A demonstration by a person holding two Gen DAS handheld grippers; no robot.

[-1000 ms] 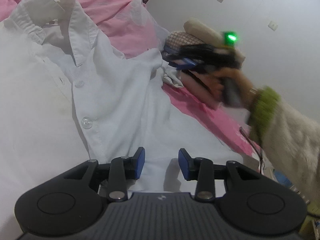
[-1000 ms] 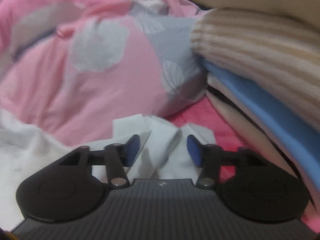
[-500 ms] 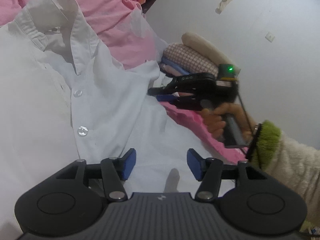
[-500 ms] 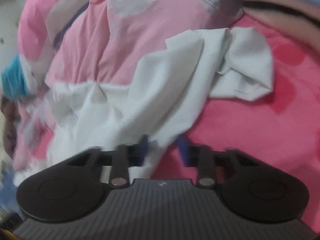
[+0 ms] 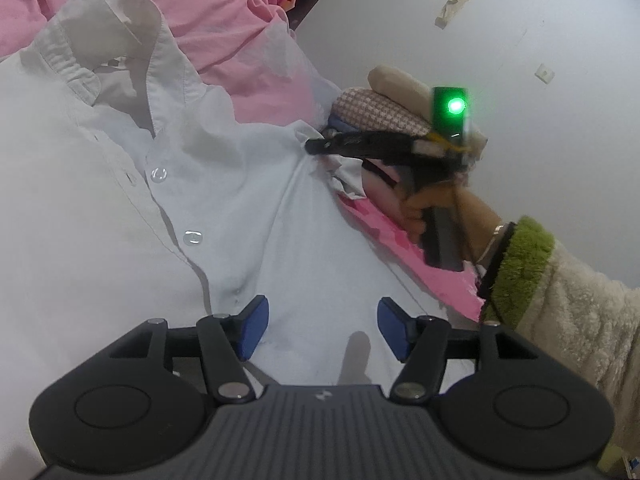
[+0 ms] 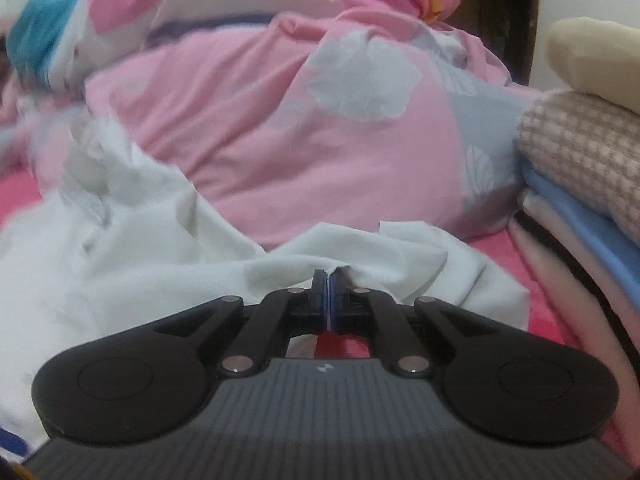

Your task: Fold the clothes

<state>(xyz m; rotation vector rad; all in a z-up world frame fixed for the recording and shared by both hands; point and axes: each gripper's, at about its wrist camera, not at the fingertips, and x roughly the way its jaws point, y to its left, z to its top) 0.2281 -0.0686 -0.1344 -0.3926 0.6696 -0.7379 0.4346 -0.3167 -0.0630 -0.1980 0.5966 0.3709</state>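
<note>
With the right gripper (image 6: 329, 276) pinched tight on the sleeve (image 6: 400, 256) of the white shirt (image 5: 120, 208) spread on the pink bed (image 6: 516, 280), carry it flat across the chest while the left gripper (image 5: 320, 328), jaws parted and empty, hovers over the front.

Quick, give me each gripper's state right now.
Left gripper: open, jaws just widened, nothing pinched; white shirt lies beneath.
Right gripper: shut on the white shirt's sleeve.

Dim, soft blur (fisheye-bent edges)
</note>
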